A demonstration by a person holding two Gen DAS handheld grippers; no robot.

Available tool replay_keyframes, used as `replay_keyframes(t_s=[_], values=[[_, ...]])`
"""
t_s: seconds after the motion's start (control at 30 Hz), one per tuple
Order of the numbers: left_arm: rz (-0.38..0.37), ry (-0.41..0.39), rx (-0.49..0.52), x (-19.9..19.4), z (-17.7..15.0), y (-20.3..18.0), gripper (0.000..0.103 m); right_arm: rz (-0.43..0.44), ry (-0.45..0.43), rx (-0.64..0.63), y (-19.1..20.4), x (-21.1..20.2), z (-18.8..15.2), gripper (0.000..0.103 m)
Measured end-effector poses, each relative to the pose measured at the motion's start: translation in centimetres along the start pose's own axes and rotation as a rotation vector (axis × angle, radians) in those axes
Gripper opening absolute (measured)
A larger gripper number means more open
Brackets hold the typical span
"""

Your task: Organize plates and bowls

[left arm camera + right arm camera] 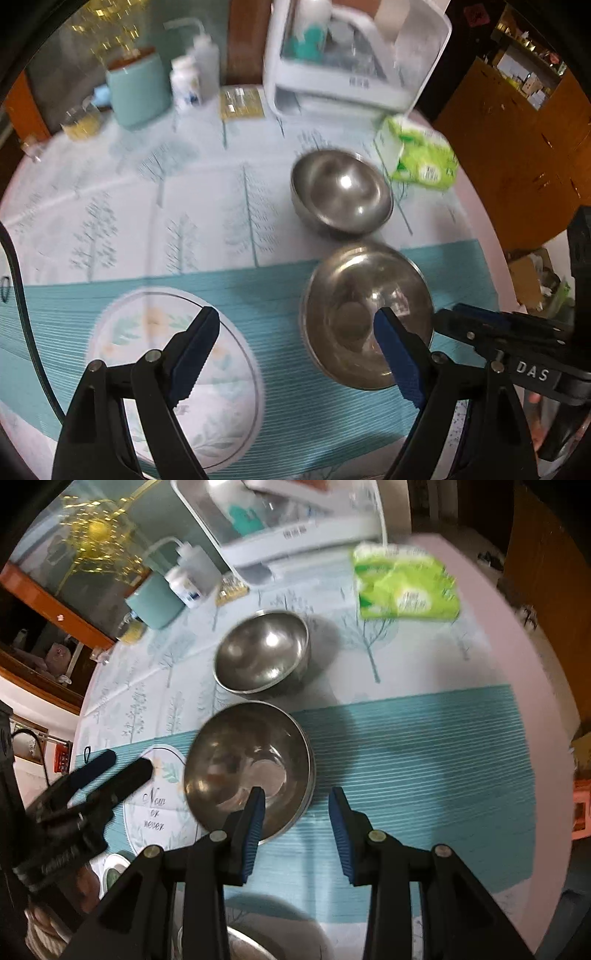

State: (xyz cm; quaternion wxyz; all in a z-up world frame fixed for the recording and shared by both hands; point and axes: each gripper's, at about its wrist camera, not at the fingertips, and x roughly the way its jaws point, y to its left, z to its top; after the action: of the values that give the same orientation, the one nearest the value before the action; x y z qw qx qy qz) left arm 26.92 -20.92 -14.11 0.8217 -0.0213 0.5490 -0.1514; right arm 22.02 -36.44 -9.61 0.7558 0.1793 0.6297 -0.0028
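Two steel bowls stand on the table, the near bowl [354,306] [243,760] on a teal placemat [258,295] and the far bowl [341,192] [262,651] behind it. Left of the near bowl lies a floral plate [155,332] [155,812]. My left gripper [295,350] [114,766] hangs open, one finger over the plate, the other over the near bowl's left part. My right gripper [297,801] [452,312] is open. The bowl's near right rim lies between its fingers, and the pads do not press on it.
A white dish rack [354,62] stands at the back, a green tissue pack [421,158] to its right. A teal canister [138,88] and bottles [188,81] sit at the back left. The round table's pink edge [517,646] curves on the right. Another steel rim [240,941] shows below.
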Motion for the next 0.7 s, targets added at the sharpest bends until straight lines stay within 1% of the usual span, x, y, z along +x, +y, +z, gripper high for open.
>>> replay_keyframes(t_s=[0.07, 0.13, 0.2, 0.23, 0.27, 0.3, 0.33, 0.37, 0.4, 0.43, 0.5, 0.7], values=[[-0.018, 0.035, -0.013, 1.3, 0.1, 0.0, 0.082, 0.010, 0.028, 0.018, -0.4, 1.2, 0.3, 0.036], [-0.037, 0.058, -0.027, 2.0, 0.1, 0.2, 0.076, 0.009, 0.046, 0.027, -0.6, 2.0, 0.5, 0.036], [-0.077, 0.097, -0.047, 2.9, 0.0, 0.5, 0.055, 0.001, 0.065, 0.030, -0.8, 2.6, 0.5, 0.036], [-0.092, 0.115, -0.059, 3.3, 0.1, 0.7, 0.050, 0.003, 0.072, 0.034, -0.8, 2.8, 0.5, 0.036], [-0.105, 0.133, -0.071, 3.6, 0.1, 0.9, 0.041, 0.010, 0.078, 0.037, -0.9, 3.0, 0.5, 0.032], [-0.118, 0.151, -0.082, 4.0, 0.0, 1.1, 0.035, 0.022, 0.085, 0.039, -0.9, 3.2, 0.4, 0.028], [-0.126, 0.164, -0.088, 4.3, 0.0, 1.2, 0.033, 0.031, 0.094, 0.040, -1.0, 3.4, 0.5, 0.019], [-0.137, 0.178, -0.095, 4.7, -0.1, 1.4, 0.027, 0.043, 0.106, 0.046, -1.1, 3.6, 0.4, 0.015], [-0.141, 0.183, -0.097, 4.8, -0.2, 1.4, 0.018, 0.045, 0.109, 0.050, -1.1, 3.7, 0.4, 0.014], [-0.144, 0.186, -0.099, 5.0, -0.2, 1.4, 0.014, 0.048, 0.107, 0.052, -1.2, 3.7, 0.4, 0.014], [-0.141, 0.185, -0.096, 4.9, -0.2, 1.4, 0.010, 0.049, 0.106, 0.052, -1.3, 3.5, 0.3, 0.014], [-0.135, 0.158, -0.060, 3.3, -0.4, 0.7, 0.009, 0.067, 0.106, 0.047, -1.3, 3.0, -0.3, 0.014]])
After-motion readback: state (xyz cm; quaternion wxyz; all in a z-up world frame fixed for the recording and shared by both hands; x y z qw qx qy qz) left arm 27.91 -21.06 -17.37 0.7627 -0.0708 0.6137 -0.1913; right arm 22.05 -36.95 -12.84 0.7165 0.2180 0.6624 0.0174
